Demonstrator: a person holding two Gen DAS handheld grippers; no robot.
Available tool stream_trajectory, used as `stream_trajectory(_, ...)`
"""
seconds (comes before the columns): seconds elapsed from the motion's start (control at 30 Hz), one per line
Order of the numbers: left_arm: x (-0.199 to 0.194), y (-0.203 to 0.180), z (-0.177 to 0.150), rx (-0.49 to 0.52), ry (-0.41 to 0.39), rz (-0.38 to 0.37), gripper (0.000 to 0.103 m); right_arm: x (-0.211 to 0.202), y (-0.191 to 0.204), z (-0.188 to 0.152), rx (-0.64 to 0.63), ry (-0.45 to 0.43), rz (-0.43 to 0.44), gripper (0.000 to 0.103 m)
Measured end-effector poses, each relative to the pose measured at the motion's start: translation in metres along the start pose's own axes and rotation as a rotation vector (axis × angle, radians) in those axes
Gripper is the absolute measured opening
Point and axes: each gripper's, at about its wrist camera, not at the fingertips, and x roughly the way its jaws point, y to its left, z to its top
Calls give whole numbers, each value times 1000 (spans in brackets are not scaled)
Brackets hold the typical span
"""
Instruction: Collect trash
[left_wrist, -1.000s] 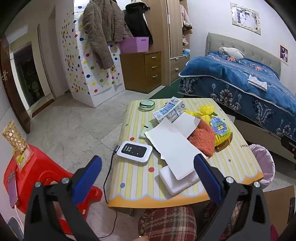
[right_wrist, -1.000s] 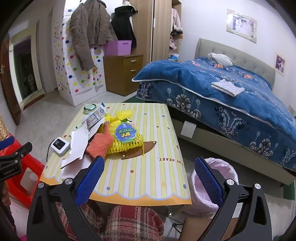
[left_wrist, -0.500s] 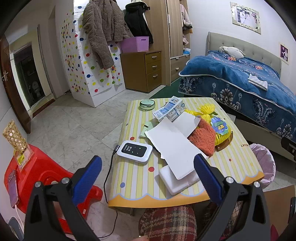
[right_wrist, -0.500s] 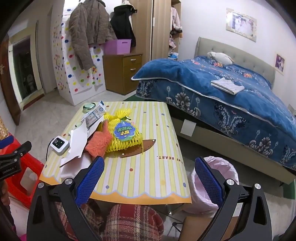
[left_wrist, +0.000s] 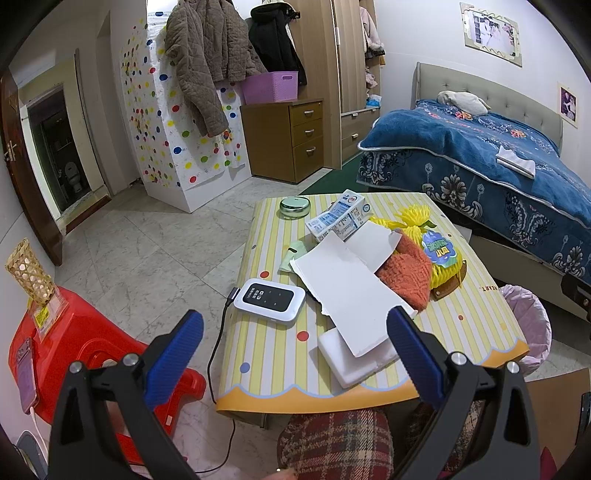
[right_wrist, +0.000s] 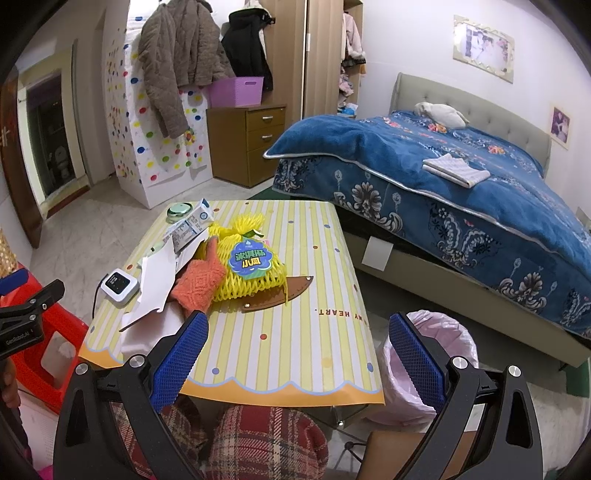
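A yellow striped table (left_wrist: 273, 354) (right_wrist: 295, 354) holds trash: torn white cardboard (left_wrist: 347, 288) (right_wrist: 157, 280), a white foam block (left_wrist: 343, 358), a milk carton (left_wrist: 340, 218) (right_wrist: 190, 225), a yellow foam net (left_wrist: 439, 254) (right_wrist: 251, 266) with a blue label, and an orange knit piece (left_wrist: 406, 273) (right_wrist: 199, 288). A pink-lined bin (right_wrist: 432, 350) (left_wrist: 528, 321) stands right of the table. My left gripper (left_wrist: 295, 354) is open and empty before the table's near edge. My right gripper (right_wrist: 299, 362) is open and empty above the near edge.
A white device with a cable (left_wrist: 271, 299) (right_wrist: 118, 286) and a green round tin (left_wrist: 294, 206) lie on the table. A red stool (left_wrist: 74, 354) stands left, a blue bed (right_wrist: 461, 184) right, a brown drawer unit (left_wrist: 291, 136) behind. Plaid-clad knees (right_wrist: 258, 439) are below.
Both views have crept slightly closer to the table. Both grippers stay open and empty; nothing on the table has moved.
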Motion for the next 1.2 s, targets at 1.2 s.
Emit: stream_trajectory(1.2,1,0,-2,3,3,0,97,0,0,-1,-1,4,1,97)
